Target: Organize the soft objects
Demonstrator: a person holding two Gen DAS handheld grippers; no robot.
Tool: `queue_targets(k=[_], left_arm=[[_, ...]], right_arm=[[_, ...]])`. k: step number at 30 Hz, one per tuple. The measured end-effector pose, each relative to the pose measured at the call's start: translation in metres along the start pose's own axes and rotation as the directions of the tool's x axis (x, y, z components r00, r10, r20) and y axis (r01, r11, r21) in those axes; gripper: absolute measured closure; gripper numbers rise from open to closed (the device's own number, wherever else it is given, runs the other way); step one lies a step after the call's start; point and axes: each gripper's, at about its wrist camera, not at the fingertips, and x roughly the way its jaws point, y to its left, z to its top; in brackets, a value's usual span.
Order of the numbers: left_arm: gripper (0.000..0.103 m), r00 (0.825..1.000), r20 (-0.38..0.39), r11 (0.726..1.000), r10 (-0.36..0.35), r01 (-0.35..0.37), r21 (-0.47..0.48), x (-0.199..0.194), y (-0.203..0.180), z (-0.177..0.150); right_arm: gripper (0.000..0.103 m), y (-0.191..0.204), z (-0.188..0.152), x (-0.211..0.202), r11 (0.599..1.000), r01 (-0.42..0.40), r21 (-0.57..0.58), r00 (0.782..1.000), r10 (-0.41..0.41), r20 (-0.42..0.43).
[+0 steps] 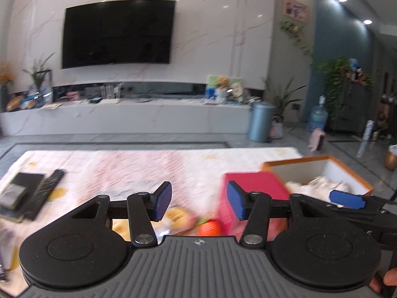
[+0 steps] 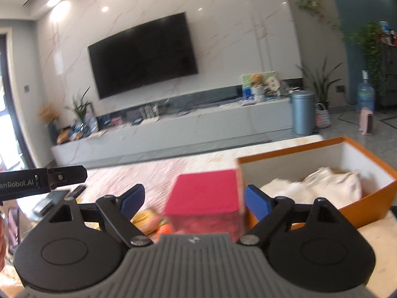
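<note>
An orange box with white walls stands at the table's right and holds a white soft bundle. Against its left side stands a red box. Two small soft toys lie low in front of the red box, a yellow one and an orange one. My left gripper hangs open above these toys with nothing between its fingers. My right gripper is wide open in front of the red box, touching nothing. In the left wrist view one of the right gripper's blue pads shows over the orange box.
A pink patterned cloth covers the table. A black remote and dark books lie at its left end. Beyond are a TV wall, a low white bench and a blue bin.
</note>
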Motion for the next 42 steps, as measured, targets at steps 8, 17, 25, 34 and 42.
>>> queue_targets(k=[8, 17, 25, 34, 42], left_arm=[[0.061, 0.988, -0.105, 0.993, 0.113, -0.115, -0.016, 0.011, 0.064, -0.02], [0.077, 0.972, -0.217, 0.991, 0.094, -0.113, -0.077, 0.042, 0.116, -0.049], [0.074, 0.959, -0.282, 0.991, 0.037, -0.073, -0.116, 0.082, 0.132, -0.063], [0.025, 0.954, -0.299, 0.984, 0.01, -0.062, -0.165, 0.122, 0.141, -0.074], [0.026, 0.962, -0.265, 0.993, -0.069, 0.042, -0.108, 0.118, 0.12, -0.074]], right_arm=[[0.016, 0.052, -0.026, 0.032, 0.997, -0.065, -0.052, 0.995, 0.061, -0.078], [0.017, 0.079, -0.047, 0.082, 0.988, -0.088, -0.124, 0.982, 0.066, -0.175], [0.021, 0.101, -0.059, 0.14, 0.98, -0.115, -0.165, 0.963, 0.069, -0.261], [0.029, 0.106, -0.073, 0.173, 0.976, -0.104, -0.194, 0.95, 0.04, -0.309], [0.037, 0.104, -0.081, 0.179, 0.98, -0.056, -0.191, 0.952, -0.006, -0.305]])
